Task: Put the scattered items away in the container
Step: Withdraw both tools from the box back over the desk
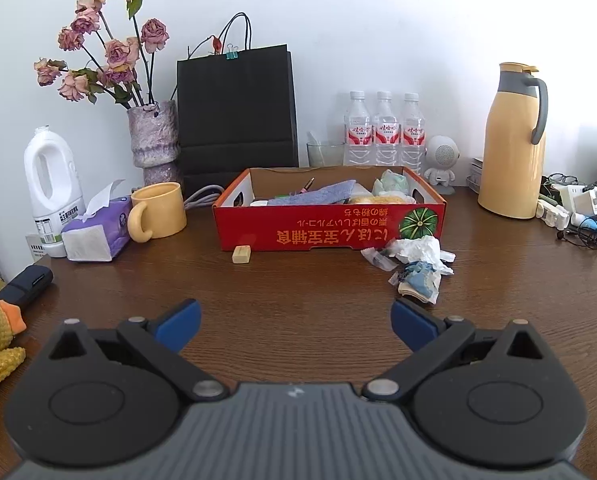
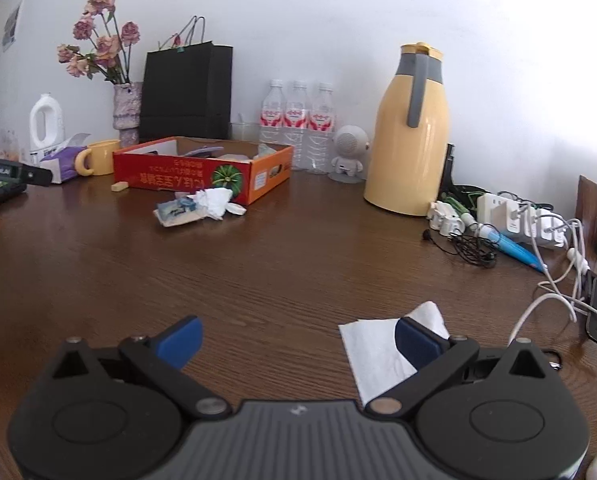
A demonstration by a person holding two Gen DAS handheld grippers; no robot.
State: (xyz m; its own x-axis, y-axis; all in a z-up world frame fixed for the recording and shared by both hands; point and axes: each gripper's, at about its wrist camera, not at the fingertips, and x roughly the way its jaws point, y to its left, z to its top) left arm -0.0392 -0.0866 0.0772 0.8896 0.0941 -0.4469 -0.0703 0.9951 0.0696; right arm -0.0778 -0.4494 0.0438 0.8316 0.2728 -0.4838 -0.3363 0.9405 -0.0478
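Observation:
A red cardboard box [image 1: 326,228] stands mid-table and holds a purple cloth, a pen and several soft items; it also shows in the right wrist view [image 2: 186,178]. In front of its right corner lie crumpled white tissue [image 1: 418,250] and a blue-and-white wrapper [image 1: 418,284], also in the right wrist view as tissue [image 2: 214,200] and wrapper [image 2: 176,210]. A small beige block [image 1: 241,255] lies at the box's front left. My left gripper [image 1: 296,322] is open and empty, well short of the box. My right gripper [image 2: 298,342] is open over a flat white napkin [image 2: 372,354] under its right finger.
Along the back stand a yellow mug [image 1: 158,210], tissue pack [image 1: 98,232], white jug [image 1: 52,184], flower vase [image 1: 154,140], black bag [image 1: 236,116], three water bottles [image 1: 384,130] and a yellow thermos [image 1: 512,140]. Cables, chargers and a power strip [image 2: 518,220] crowd the right edge.

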